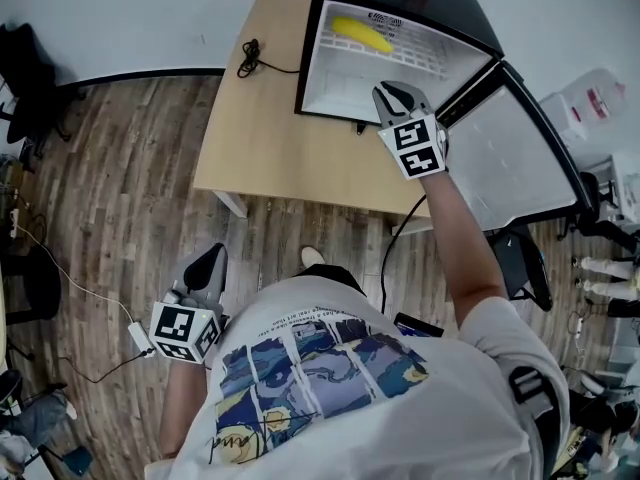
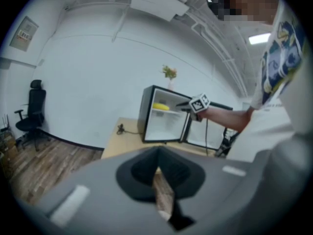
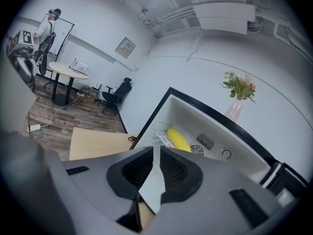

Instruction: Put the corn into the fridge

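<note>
So the corn (image 1: 362, 34) is already lying on the upper wire shelf inside the mini fridge (image 1: 308, 53), at the top middle of the head view. The fridge sits on the wooden table (image 1: 270, 143) with its door (image 1: 520, 163) swung wide open to the right.

The right gripper (image 1: 396, 94) is held out just in front of the fridge opening, below the corn and clear of it. In its own view the jaws are pretty much together, only a sliver of gap, with nothing between them.

The left gripper (image 1: 208, 266) hangs down at the lower left over the wood floor, well away from the table. Its view is kinda blurry, but the jaws look closed and empty as far as I can tell.
</note>
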The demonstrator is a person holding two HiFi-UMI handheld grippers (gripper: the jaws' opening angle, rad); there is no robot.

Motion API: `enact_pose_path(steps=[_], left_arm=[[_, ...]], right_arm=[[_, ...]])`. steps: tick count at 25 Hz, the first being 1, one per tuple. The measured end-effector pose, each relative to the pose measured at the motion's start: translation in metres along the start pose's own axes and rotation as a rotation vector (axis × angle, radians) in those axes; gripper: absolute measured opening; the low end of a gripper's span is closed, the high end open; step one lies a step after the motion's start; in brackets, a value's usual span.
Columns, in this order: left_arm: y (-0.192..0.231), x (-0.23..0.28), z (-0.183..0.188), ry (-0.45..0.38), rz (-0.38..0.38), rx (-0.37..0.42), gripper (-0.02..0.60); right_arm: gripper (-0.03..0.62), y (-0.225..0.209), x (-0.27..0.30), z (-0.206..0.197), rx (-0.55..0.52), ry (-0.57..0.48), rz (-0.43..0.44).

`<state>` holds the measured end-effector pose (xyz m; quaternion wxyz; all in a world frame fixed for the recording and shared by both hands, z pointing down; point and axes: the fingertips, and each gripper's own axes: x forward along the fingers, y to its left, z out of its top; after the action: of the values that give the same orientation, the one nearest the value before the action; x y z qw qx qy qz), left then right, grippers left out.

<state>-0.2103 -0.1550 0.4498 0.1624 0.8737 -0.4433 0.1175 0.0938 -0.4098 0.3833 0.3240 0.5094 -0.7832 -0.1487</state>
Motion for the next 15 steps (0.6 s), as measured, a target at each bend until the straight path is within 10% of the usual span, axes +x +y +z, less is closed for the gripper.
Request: enact_pose_path(steps=[15], left_arm=[[-0.015,-0.042,-0.039,0.034,-0.106,0.016,0.009]], right_arm=[[0.012,0.115,-0.13,0.013,0.241,-0.047,0.028]])
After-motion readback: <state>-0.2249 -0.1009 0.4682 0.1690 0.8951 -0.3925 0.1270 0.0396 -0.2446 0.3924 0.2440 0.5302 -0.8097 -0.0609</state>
